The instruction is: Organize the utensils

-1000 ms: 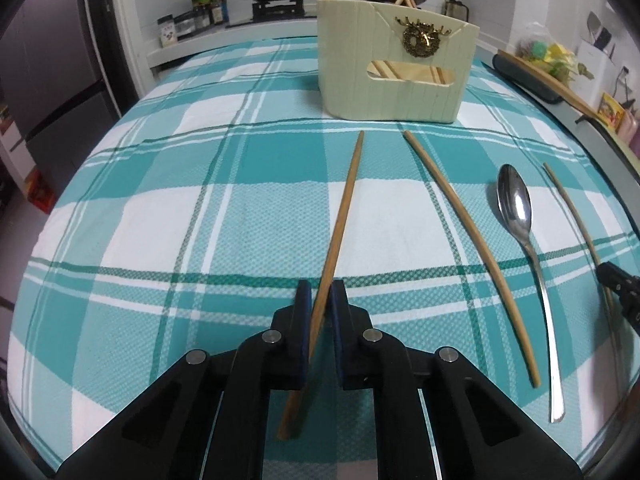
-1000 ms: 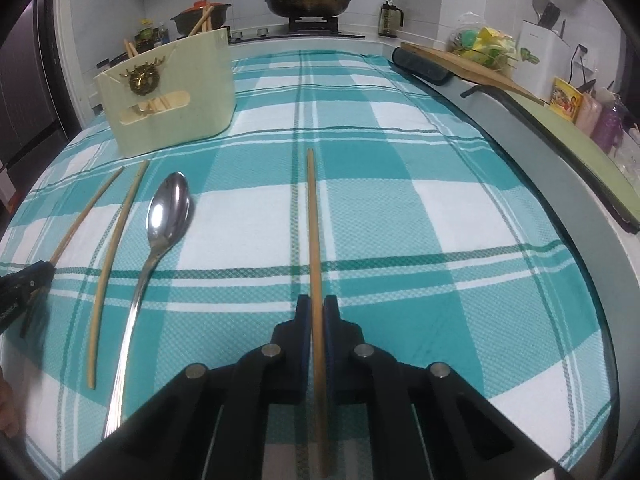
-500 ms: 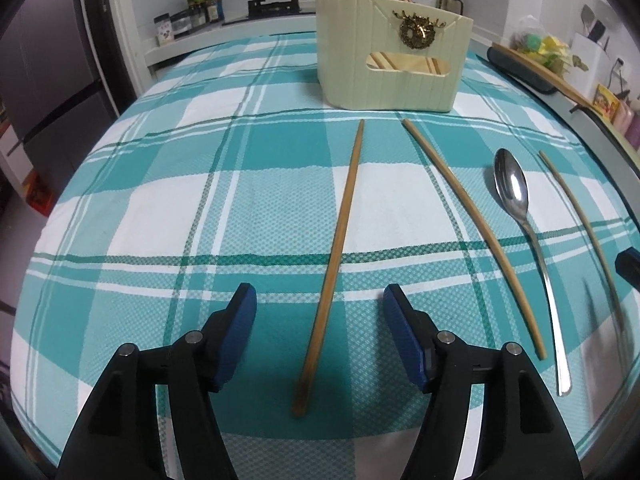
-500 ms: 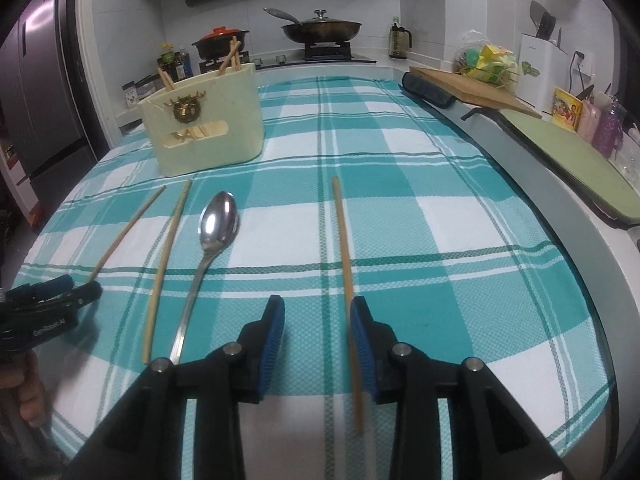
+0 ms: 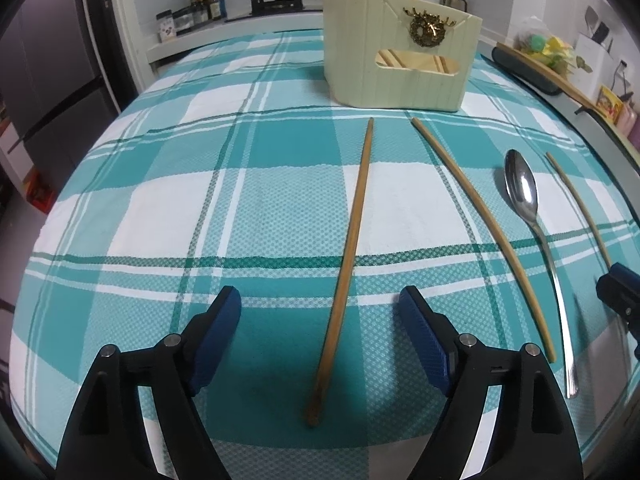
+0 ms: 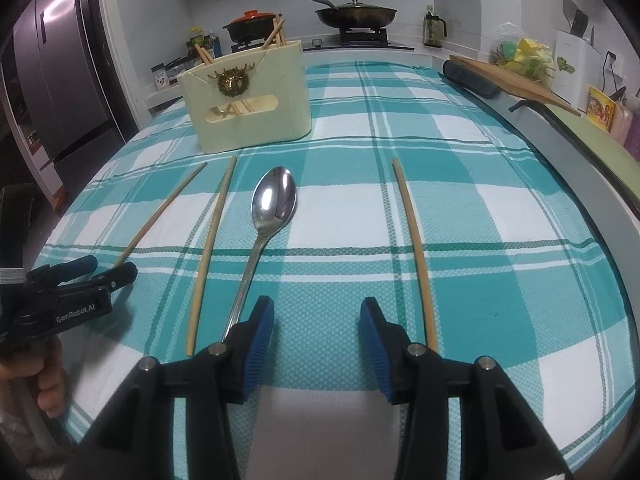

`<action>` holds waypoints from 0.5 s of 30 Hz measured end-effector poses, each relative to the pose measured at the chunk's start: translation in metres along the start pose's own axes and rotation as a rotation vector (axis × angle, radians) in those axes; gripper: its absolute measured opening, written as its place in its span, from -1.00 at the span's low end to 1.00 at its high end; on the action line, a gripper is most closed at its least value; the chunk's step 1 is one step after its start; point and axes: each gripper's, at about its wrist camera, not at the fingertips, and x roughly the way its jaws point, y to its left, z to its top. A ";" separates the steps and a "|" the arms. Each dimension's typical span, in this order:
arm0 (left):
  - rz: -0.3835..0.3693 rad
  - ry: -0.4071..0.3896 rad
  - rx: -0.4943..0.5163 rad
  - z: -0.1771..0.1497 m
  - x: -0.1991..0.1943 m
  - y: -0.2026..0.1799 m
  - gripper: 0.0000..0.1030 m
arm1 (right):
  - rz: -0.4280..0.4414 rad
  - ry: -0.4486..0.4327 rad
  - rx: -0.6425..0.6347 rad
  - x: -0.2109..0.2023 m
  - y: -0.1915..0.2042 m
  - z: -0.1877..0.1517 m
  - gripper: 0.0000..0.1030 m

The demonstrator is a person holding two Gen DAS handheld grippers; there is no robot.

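Three wooden chopsticks and a metal spoon [image 5: 524,208] lie side by side on the teal plaid cloth. A cream utensil holder [image 5: 400,64] with chopsticks in it stands behind them; it also shows in the right wrist view [image 6: 248,100]. My left gripper [image 5: 320,312] is open, its jaws astride the leftmost chopstick [image 5: 352,240] without touching it. My right gripper [image 6: 317,320] is open and empty, between the spoon [image 6: 268,216] and the rightmost chopstick [image 6: 414,240]. The middle chopstick [image 6: 210,248] lies left of the spoon.
The cloth-covered table [image 6: 460,128] has a grey rim at the right. A cutting board [image 6: 508,76] and packets sit on the counter at right. A stove with pans [image 6: 356,14] is at the back. A fridge [image 6: 52,80] stands at left.
Both grippers have opened and let go of their chopsticks, which now lie on the cloth. Both grippers drew back, and the right one shifted left toward the spoon.
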 end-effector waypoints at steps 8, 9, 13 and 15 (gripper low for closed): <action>-0.014 0.039 0.036 0.018 0.009 0.003 0.60 | 0.036 0.025 -0.036 0.015 0.017 0.016 -0.11; -0.015 0.044 0.041 0.021 0.011 0.003 0.60 | 0.042 0.031 -0.041 0.018 0.020 0.019 -0.11; -0.013 0.049 0.061 0.032 0.018 0.002 0.60 | 0.061 0.058 -0.044 0.035 0.028 0.032 -0.11; -0.013 0.053 0.069 0.037 0.023 0.001 0.60 | 0.063 0.076 -0.046 0.045 0.032 0.036 -0.11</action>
